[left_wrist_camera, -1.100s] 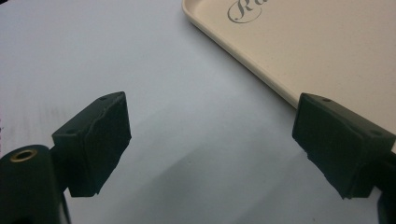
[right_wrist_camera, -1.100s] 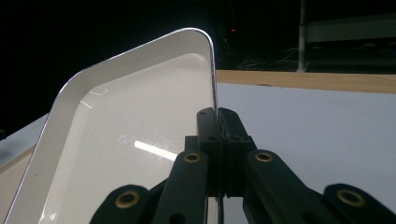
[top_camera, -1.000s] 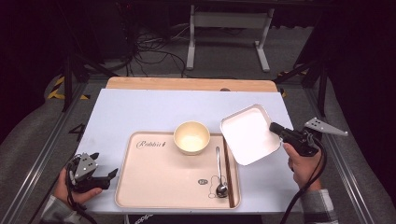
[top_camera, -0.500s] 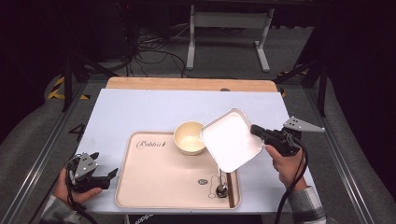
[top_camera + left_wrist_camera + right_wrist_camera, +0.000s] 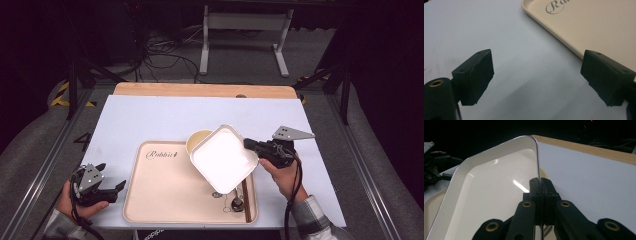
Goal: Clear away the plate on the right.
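My right gripper is shut on the rim of a white square plate, holding it tilted in the air over the right part of a beige tray. The plate hides most of a cream bowl on the tray. A spoon and a brown chopstick lie at the tray's front right, partly under the plate. My left gripper rests open on the white table cover just left of the tray, with nothing between its jaws.
The white table cover spreads behind and beside the tray, with a wooden edge at the far side. Cables and a metal stand sit on the floor beyond the table.
My right gripper has carried the white plate leftward from the table's right side to above the tray, now covering most of the bowl. The left gripper has stayed still.
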`<state>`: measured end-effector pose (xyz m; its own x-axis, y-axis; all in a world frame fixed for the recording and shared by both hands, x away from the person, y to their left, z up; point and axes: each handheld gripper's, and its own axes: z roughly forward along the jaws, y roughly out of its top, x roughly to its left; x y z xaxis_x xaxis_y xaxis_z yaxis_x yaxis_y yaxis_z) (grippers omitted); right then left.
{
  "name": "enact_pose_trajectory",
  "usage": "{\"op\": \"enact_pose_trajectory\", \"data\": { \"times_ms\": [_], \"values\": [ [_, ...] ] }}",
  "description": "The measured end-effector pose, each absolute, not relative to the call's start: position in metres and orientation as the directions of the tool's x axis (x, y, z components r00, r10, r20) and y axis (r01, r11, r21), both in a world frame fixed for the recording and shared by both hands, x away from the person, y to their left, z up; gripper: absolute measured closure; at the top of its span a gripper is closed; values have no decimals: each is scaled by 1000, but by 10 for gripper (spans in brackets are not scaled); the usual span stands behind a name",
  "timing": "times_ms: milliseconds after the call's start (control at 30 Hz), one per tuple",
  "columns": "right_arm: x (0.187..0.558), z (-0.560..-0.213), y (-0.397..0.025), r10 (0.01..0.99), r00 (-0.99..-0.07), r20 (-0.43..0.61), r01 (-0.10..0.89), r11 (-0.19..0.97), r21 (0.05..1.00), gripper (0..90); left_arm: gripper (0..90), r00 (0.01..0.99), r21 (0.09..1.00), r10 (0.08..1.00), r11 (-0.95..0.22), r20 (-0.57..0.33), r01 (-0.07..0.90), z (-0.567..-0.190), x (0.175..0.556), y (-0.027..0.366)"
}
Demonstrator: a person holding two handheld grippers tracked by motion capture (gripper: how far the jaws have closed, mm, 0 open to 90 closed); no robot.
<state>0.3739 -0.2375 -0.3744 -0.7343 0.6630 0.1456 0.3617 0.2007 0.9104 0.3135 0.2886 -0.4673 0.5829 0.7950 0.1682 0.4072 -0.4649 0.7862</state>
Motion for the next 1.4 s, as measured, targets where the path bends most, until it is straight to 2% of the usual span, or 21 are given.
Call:
{"op": "enact_pose_trajectory", "data": {
  "times_ms": [600, 1067, 1400],
  "values": [
    [379, -391, -180, 564, -822, 73, 323, 357, 876, 892, 121, 581, 784, 796, -465, 168, 411, -468, 313, 290],
    [375, -401, -158, 498, -867, 13, 277, 461, 843, 891, 122, 584, 782, 794, -467, 167, 412, -468, 313, 290],
    [374, -404, -152, 458, -889, 8, 262, 494, 829, 890, 122, 585, 778, 794, -470, 166, 417, -468, 313, 289]
  ]
}}
